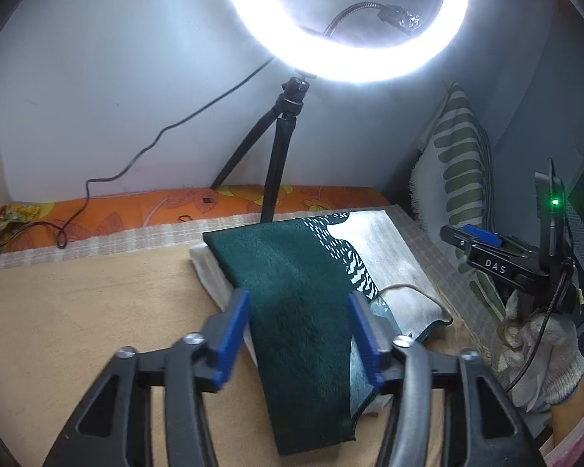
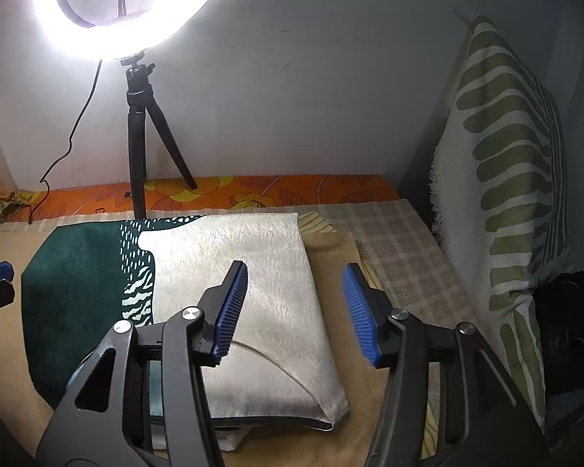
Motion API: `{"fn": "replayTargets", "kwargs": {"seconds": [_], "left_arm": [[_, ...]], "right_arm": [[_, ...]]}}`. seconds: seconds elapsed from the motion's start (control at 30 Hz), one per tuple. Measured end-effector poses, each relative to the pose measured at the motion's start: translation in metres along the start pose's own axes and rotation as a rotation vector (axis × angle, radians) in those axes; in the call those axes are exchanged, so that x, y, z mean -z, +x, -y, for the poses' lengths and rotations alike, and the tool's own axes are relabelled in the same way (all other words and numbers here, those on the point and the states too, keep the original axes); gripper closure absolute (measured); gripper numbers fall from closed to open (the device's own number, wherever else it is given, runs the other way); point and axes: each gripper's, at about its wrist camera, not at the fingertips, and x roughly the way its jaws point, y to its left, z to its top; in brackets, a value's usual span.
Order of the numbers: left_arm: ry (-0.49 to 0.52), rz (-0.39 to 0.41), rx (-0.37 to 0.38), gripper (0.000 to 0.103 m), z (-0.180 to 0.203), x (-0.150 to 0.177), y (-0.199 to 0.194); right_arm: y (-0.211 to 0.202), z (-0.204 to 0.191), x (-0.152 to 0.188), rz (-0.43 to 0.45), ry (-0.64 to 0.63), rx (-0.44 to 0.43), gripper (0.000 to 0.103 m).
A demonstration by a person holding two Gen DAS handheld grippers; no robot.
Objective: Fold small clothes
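On the bed (image 2: 331, 439), over a tan sheet (image 1: 78, 311), a folded cloth (image 2: 245, 272) is laid flat: dark green pile on one part, silvery-white on the other, with a band of white dashes and stripes between them. White fabric (image 1: 210, 272) is seen under its edge. The left tool (image 1: 299, 338) is held above the green part, its blue pads standing apart with nothing pinched; the cloth is seen below the gap. The right tool (image 2: 296, 311) is held over the white part's right edge, its pads likewise spread and free of the cloth. In the left view the right tool is seen at the right, carried by a hand (image 1: 545, 354) in a white knit glove. Behind the cloth a lit ring light (image 2: 109, 11) is mounted on a black tripod (image 2: 140, 148), a cable (image 1: 144, 148) trailing from it down the wall to an orange floral cover (image 2: 331, 188). A checked cloth (image 2: 401, 257) is spread at the right, and a green-striped pillow (image 2: 514, 179) is propped upright in the corner.
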Motion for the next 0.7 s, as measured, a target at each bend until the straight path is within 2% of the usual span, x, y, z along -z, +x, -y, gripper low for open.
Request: {"fn": "replayTargets", "kwargs": {"seconds": [0.27, 0.4, 0.6, 0.7], "left_arm": [[0.059, 0.024, -0.036, 0.034, 0.017, 0.009, -0.065], [0.098, 0.063, -0.056, 0.023, 0.032, 0.017, -0.111], [0.174, 0.126, -0.096, 0.009, 0.059, 0.038, -0.182], [0.206, 0.168, -0.111, 0.001, 0.07, 0.05, -0.216]], "right_arm": [[-0.065, 0.0, 0.0, 0.04, 0.031, -0.004, 0.047], [-0.116, -0.001, 0.007, 0.088, 0.038, -0.004, 0.03], [-0.185, -0.009, 0.019, 0.123, 0.035, -0.006, 0.029], [-0.222, -0.02, 0.028, 0.156, 0.031, 0.002, 0.003]]}}
